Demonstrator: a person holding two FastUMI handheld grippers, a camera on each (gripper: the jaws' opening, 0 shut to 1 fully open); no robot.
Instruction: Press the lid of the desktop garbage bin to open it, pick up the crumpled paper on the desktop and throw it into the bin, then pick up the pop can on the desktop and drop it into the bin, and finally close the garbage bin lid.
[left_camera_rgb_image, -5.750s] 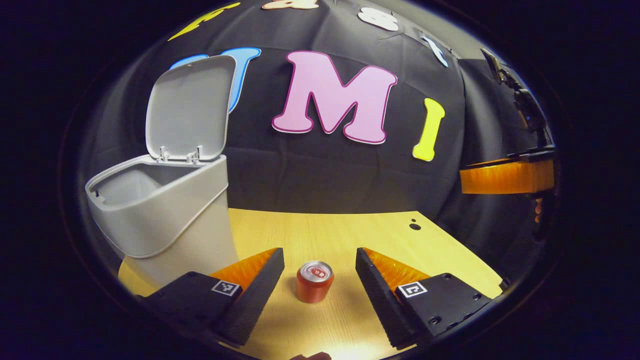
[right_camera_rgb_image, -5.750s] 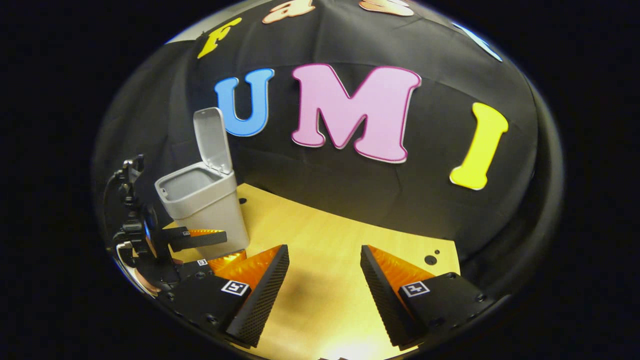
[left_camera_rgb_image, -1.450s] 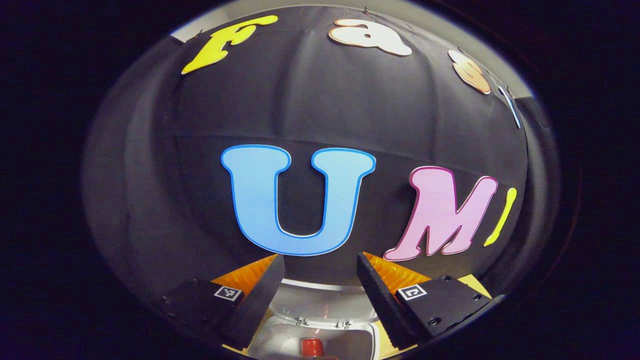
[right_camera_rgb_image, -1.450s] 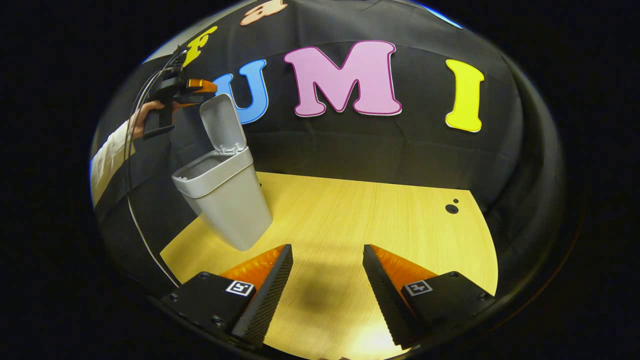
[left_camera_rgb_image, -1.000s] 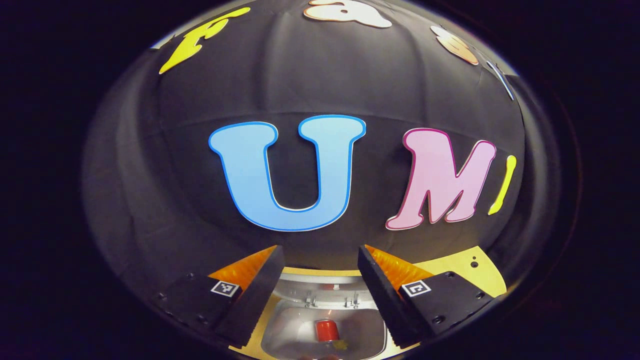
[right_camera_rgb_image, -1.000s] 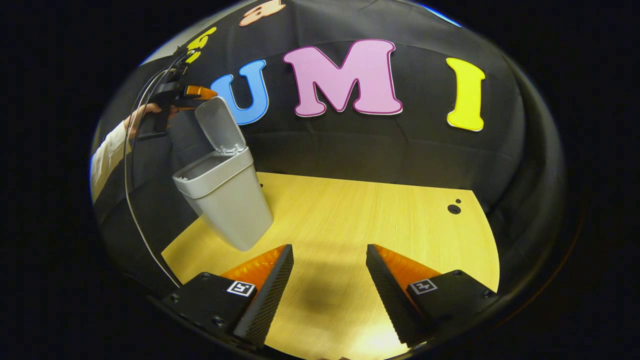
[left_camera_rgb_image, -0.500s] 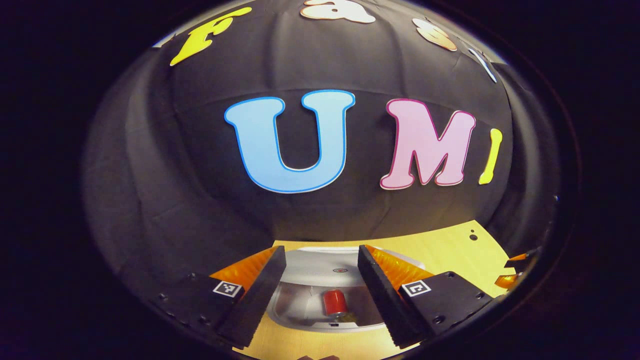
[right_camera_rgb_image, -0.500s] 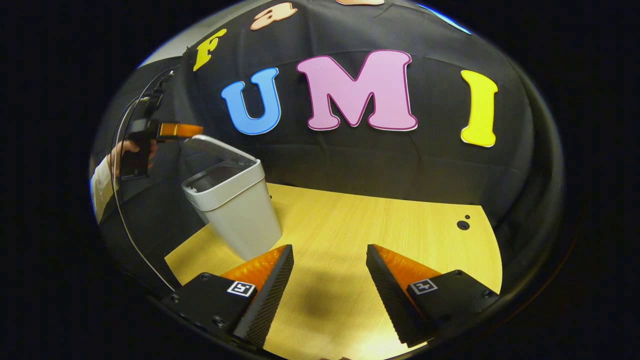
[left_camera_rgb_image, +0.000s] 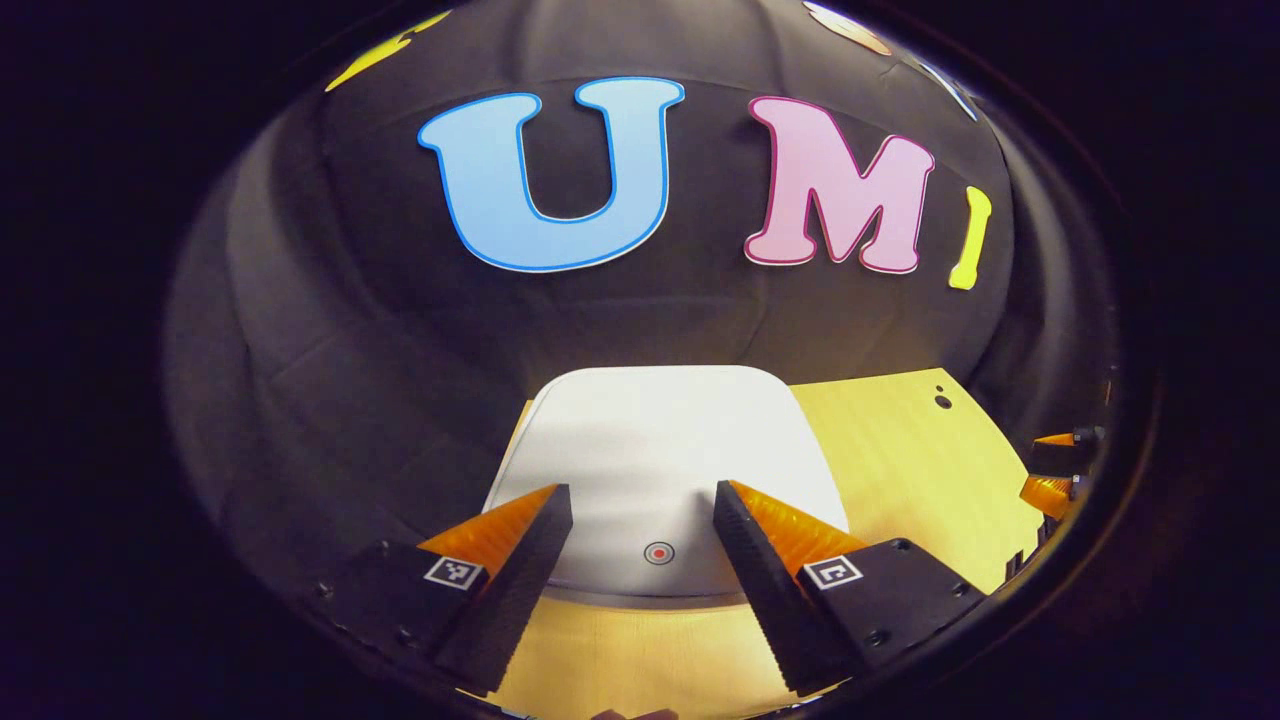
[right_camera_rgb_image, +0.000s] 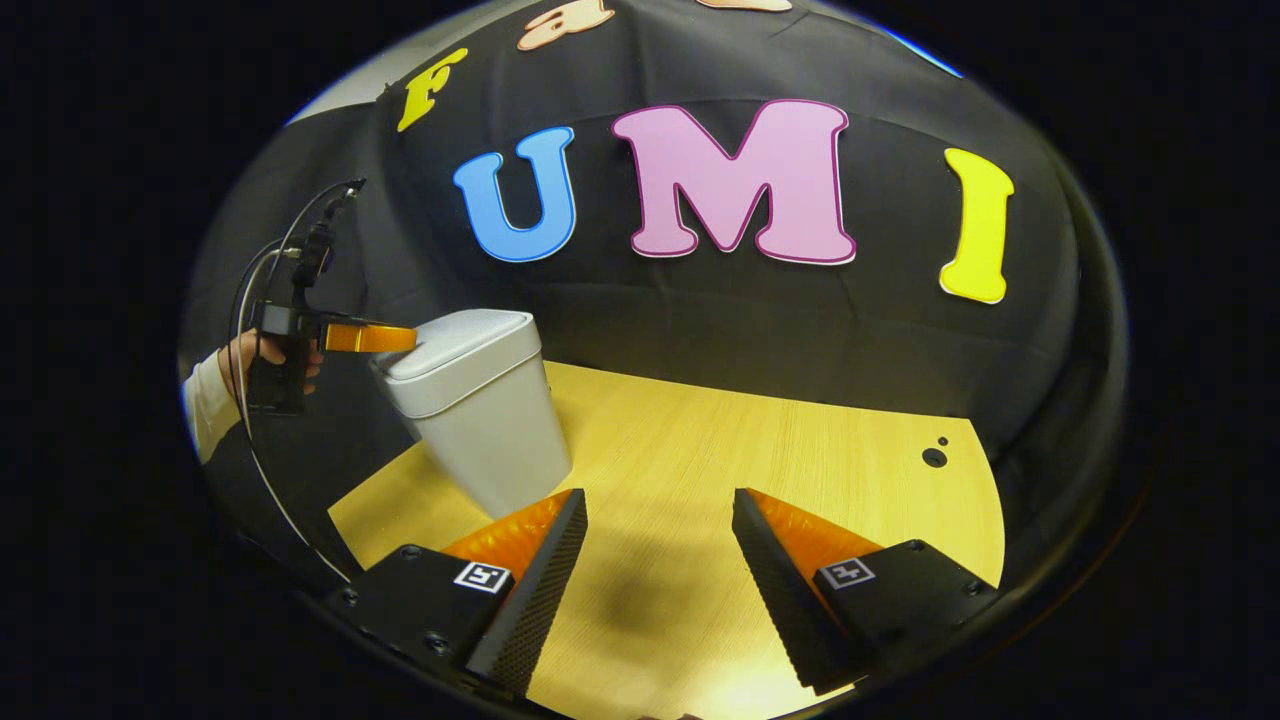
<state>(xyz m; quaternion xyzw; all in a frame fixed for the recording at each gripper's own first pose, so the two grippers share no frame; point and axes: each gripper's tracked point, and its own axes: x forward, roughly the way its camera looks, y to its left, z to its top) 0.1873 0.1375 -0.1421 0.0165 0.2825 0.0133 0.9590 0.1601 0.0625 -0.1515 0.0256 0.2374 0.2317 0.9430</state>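
Pale wood-grain desktop (right_camera_rgb_image: 760, 450) lies bare beneath the right gripper (right_camera_rgb_image: 660, 545), whose jaws stand wide apart with nothing between them, well away from the bin. In the left gripper view, the left gripper (left_camera_rgb_image: 640, 540) hangs just over the front edge of the lid (left_camera_rgb_image: 650, 440), its jaws also wide and empty, straddling the small red-ringed press mark (left_camera_rgb_image: 658, 552). Farther off in the right gripper view, a hand (right_camera_rgb_image: 245, 355) holds that gripper level at the near rim of the grey garbage bin (right_camera_rgb_image: 485, 410), its fingers resting on or just above the lid; contact cannot be told for certain.

Half a second ago the lid stood partly raised and the red pop can showed inside the bin; now the lid lies flat across the opening and the can is hidden beneath it. Neither can nor crumpled paper is on the desktop. By the look of things the last step is done or nearly so; whether the latch has caught cannot be told.
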